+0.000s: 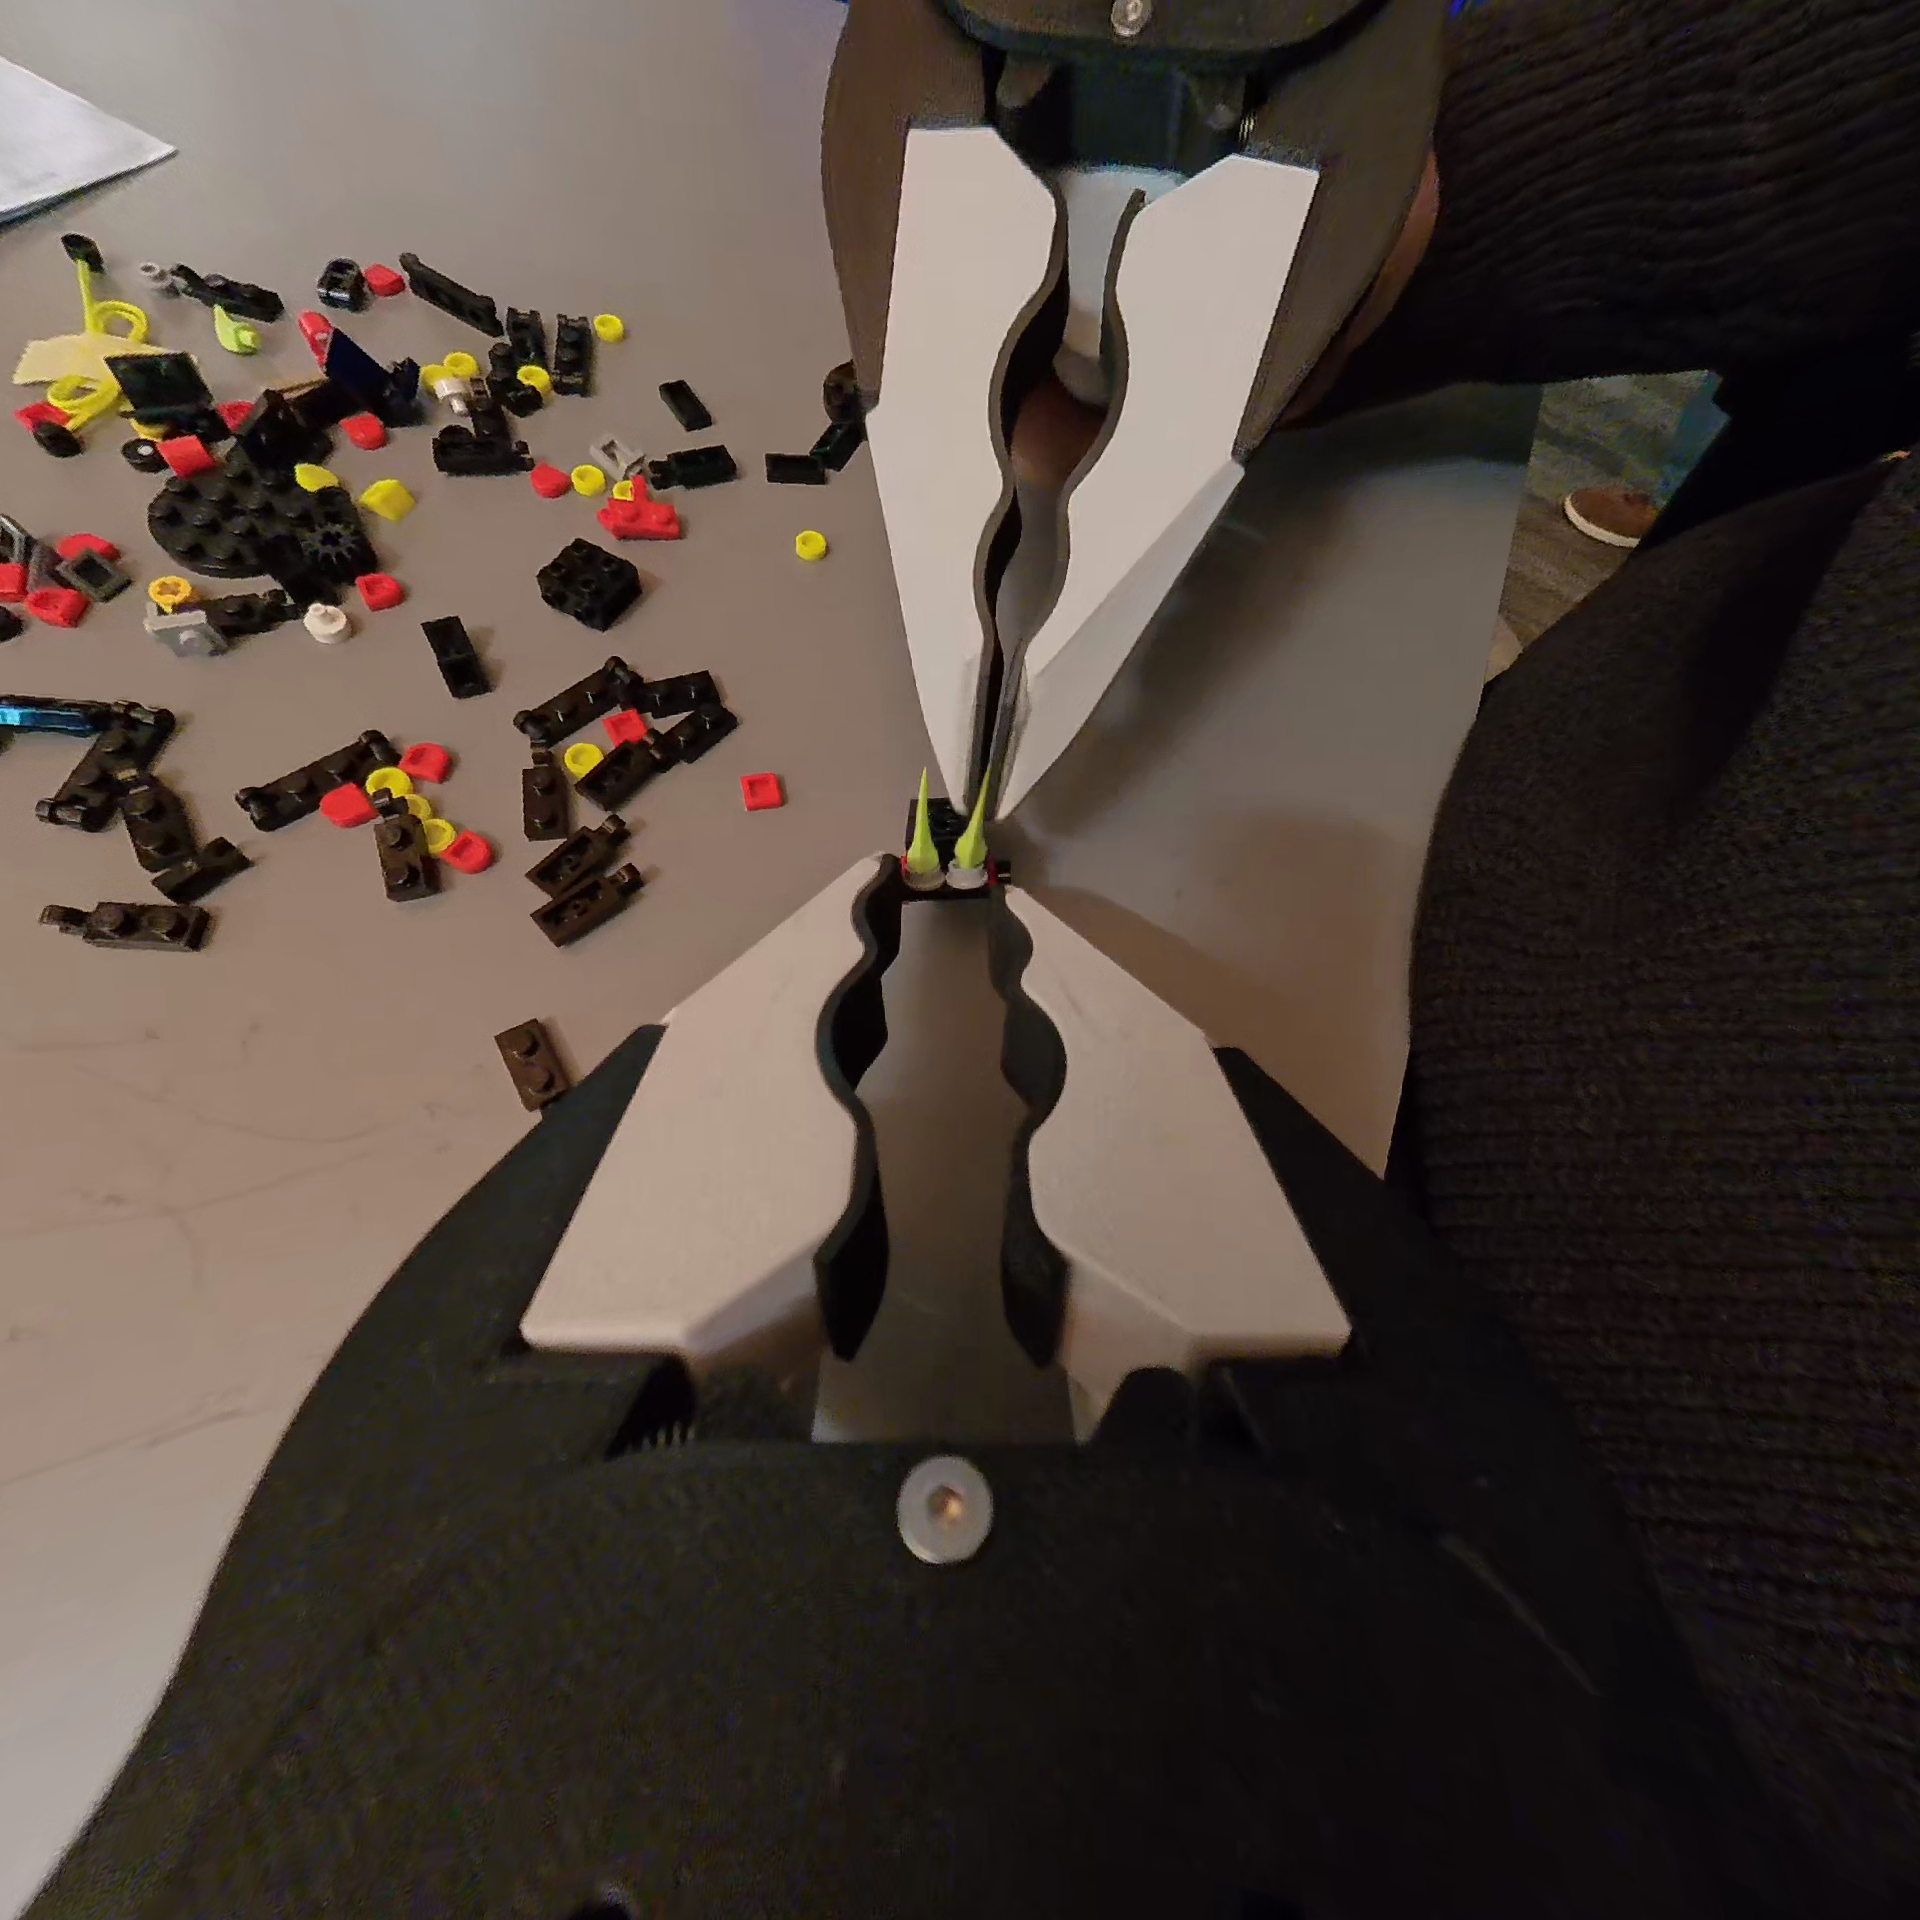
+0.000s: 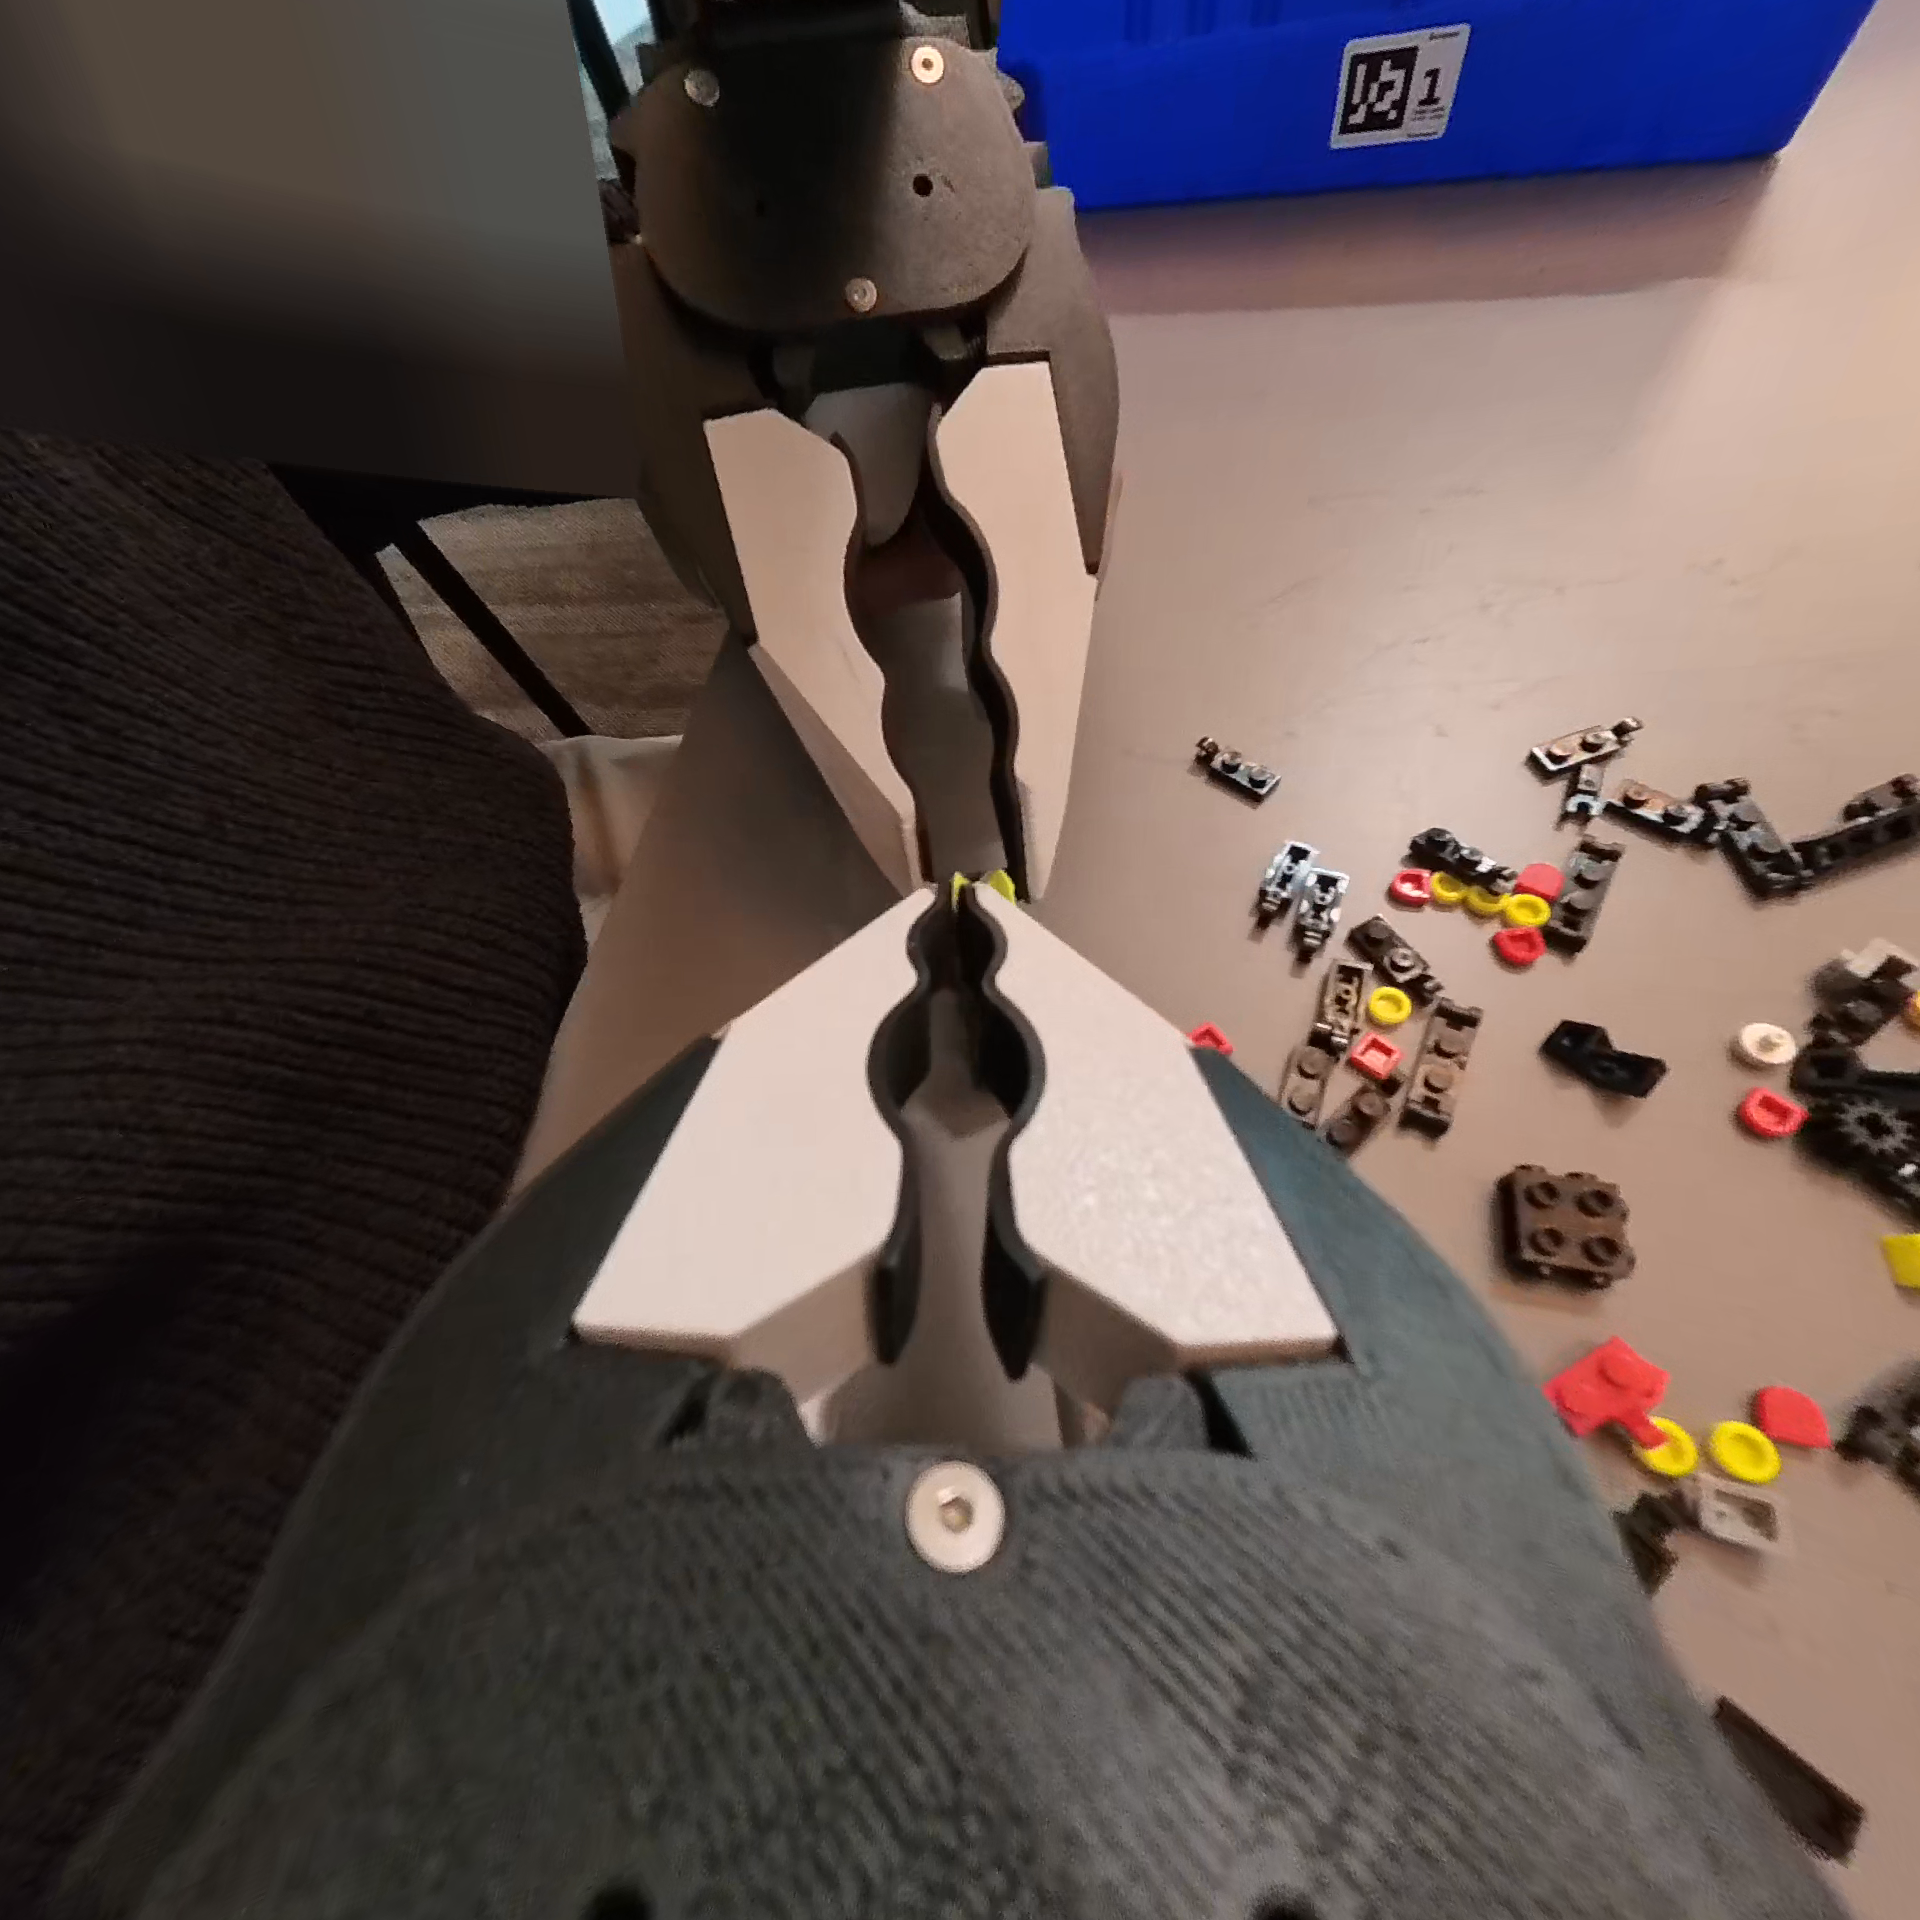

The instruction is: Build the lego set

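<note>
My left gripper (image 1: 948, 883) is shut on a small black lego assembly (image 1: 940, 831) that carries two grey round studs and two lime green spikes (image 1: 921, 829). It holds the assembly above the grey table (image 1: 623, 1143). My right gripper (image 1: 987, 795) comes in from the far side, tip to tip with the left one, and is shut on the right-hand lime spike (image 1: 974, 826). In the right wrist view my right gripper (image 2: 961, 912) is closed with a bit of the lime spike (image 2: 982, 886) showing at its tips. The left gripper (image 2: 971, 868) faces it from above.
Several loose black, red and yellow pieces (image 1: 312, 520) lie spread on the table, also in the right wrist view (image 2: 1507, 987). Among them is a black square brick (image 2: 1564, 1226). A blue bin (image 2: 1247, 135) stands at the back. A white sheet (image 1: 62, 145) lies far left. A dark sleeve (image 1: 1662, 935) is close by. Left and right tips are no more than a few centimetres apart.
</note>
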Action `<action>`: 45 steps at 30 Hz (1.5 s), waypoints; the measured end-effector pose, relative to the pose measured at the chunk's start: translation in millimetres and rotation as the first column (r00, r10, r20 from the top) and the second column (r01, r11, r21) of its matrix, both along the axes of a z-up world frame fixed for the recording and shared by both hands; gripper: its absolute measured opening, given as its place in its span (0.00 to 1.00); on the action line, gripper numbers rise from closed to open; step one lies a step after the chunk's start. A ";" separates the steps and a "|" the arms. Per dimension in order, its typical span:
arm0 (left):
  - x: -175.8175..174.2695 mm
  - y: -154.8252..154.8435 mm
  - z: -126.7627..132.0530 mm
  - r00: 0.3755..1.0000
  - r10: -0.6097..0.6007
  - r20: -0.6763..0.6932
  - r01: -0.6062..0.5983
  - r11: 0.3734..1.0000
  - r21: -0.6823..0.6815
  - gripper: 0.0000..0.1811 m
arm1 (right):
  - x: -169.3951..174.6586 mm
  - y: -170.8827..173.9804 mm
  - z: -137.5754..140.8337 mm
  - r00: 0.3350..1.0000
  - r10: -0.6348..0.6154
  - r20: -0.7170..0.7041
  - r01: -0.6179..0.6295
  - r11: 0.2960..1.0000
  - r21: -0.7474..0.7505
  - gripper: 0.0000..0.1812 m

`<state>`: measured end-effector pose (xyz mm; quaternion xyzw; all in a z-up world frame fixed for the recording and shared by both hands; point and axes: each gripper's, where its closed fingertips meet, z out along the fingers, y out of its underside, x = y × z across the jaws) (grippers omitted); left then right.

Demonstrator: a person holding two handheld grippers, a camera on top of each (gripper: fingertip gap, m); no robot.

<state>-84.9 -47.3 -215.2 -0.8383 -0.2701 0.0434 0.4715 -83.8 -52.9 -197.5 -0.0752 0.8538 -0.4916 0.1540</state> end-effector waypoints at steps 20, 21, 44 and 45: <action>2.8 3.8 -2.0 0.999 -0.016 0.032 0.016 1.000 0.003 0.07 | 3.7 1.3 -2.8 0.999 0.040 0.001 -0.040 0.999 -0.003 0.00; 2.7 3.9 -1.8 0.999 -0.016 0.031 0.016 1.000 0.003 0.07 | 3.6 1.3 -2.7 0.999 0.041 -0.002 -0.041 0.999 -0.002 0.00; 3.9 7.0 -6.8 0.998 0.000 0.056 0.002 1.000 -0.030 0.07 | 5.2 5.5 -7.0 0.998 0.041 -0.053 -0.040 0.999 0.028 0.00; 3.7 7.3 -6.8 0.998 -0.001 0.056 0.003 1.000 -0.030 0.07 | 5.1 5.8 -7.0 0.998 0.040 -0.052 -0.038 0.999 0.028 0.00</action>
